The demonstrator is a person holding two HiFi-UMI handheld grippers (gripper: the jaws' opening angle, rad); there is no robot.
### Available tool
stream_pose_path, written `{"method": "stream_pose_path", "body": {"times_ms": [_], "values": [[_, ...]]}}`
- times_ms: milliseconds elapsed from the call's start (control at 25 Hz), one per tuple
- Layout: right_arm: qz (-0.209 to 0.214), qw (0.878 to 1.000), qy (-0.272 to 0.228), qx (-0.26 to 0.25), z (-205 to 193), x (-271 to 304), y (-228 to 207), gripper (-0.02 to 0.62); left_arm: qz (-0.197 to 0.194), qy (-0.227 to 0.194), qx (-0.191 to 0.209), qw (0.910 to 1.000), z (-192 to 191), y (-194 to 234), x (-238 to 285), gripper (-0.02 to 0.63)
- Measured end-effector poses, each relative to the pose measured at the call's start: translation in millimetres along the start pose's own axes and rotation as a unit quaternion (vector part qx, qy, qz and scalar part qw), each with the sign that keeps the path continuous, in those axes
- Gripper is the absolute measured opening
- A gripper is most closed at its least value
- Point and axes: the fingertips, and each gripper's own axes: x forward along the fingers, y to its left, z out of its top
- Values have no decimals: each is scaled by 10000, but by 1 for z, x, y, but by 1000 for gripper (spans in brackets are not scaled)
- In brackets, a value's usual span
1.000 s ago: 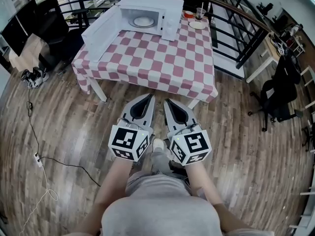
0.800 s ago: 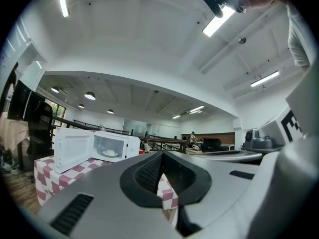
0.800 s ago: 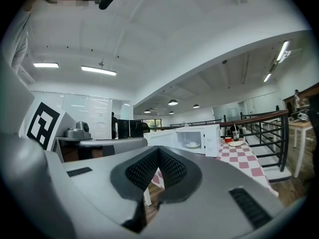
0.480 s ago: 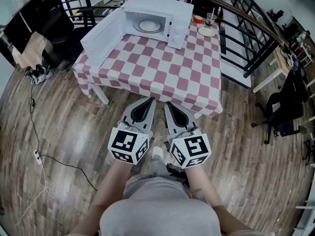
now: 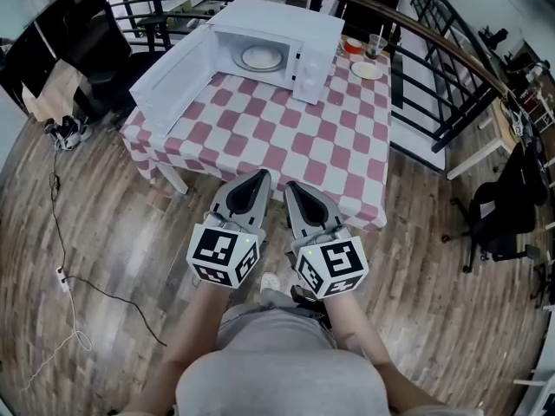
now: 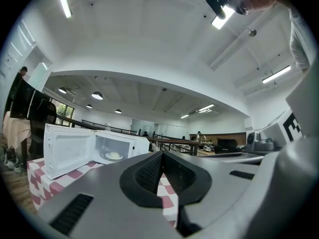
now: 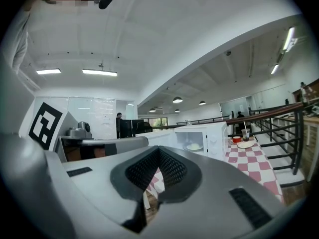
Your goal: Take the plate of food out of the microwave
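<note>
A white microwave (image 5: 286, 33) stands at the back of the checked table (image 5: 286, 137) with its door (image 5: 169, 69) swung wide open to the left. Inside it sits a white plate of food (image 5: 261, 56). My left gripper (image 5: 258, 177) and right gripper (image 5: 290, 185) are held side by side, level, with their tips at the table's near edge, well short of the microwave. Both are shut with nothing in them. The left gripper view shows the left gripper (image 6: 161, 153), the microwave (image 6: 122, 146) and the plate (image 6: 114, 156). The right gripper view shows the right gripper (image 7: 159, 150) and the plate (image 7: 193, 147).
A cup (image 5: 375, 43), a small plate (image 5: 368, 70) and a red bowl (image 5: 352, 47) stand at the table's back right corner. A black railing (image 5: 434, 68) runs behind the table and to its right. Office chairs (image 5: 503, 206) stand at the right, and a cable (image 5: 69, 284) lies on the wooden floor at the left.
Both grippers have moved forward together toward the table. The table and microwave now look nearer in the head view. The jaws have stayed shut.
</note>
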Motion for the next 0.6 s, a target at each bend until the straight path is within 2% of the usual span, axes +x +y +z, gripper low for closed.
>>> {"method": "stream_pose_path", "body": {"times_ms": [600], "values": [[153, 9998, -100, 129, 1, 41, -53, 26, 149, 13, 95, 9998, 0, 14, 60, 2]]}}
